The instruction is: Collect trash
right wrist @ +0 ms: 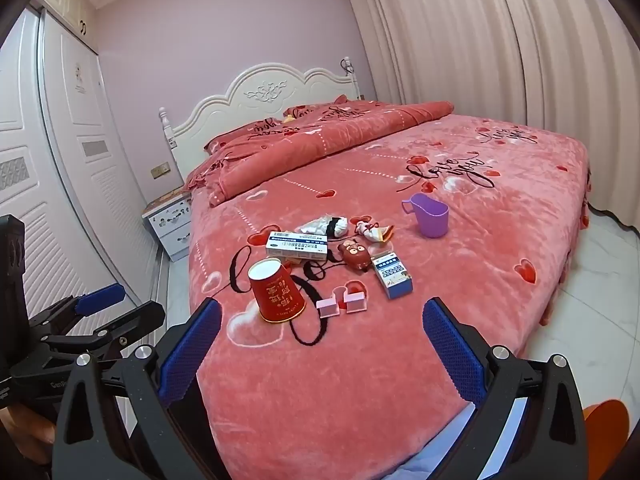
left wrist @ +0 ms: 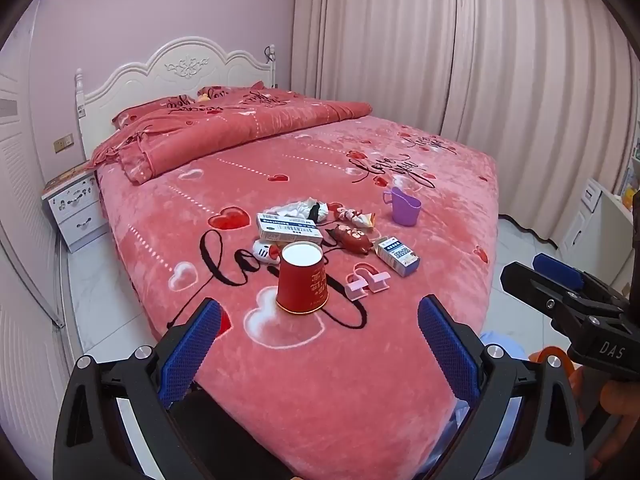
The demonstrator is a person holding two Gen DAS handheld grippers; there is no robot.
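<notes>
Nothing is being held yet: the left gripper (left wrist: 320, 344) is being kept wide apart and empty over the foot of the bed (left wrist: 440, 168), and the right gripper (right wrist: 322, 344) is likewise spread wide with nothing between its pads. All the clutter is still lying in one loose cluster on the red bedspread, ahead of both grippers. Nearest is the red paper cup (left wrist: 302, 278), standing upside down, roughly centred ahead of the left gripper. Just beside it the two small pink clips (left wrist: 368, 282) are lying. Behind it are being seen the long white medicine box (left wrist: 289, 230), the smaller blue-and-white box (left wrist: 398, 256), a brown pig toy (left wrist: 352, 238), a small white toy (left wrist: 266, 253) partly hidden behind the cup, a crumpled white-and-black wad (left wrist: 306, 209) and a crumpled wrapper (left wrist: 358, 216). The purple plastic cup (left wrist: 402, 206) is standing upright, apart from the rest. No bin or bag is being shown clearly in either view; only an orange object (right wrist: 606, 420) is being glimpsed at floor level, unidentifiable. Judged from this, collection is not started: every item is left, and the red cup is probably the first pick.
</notes>
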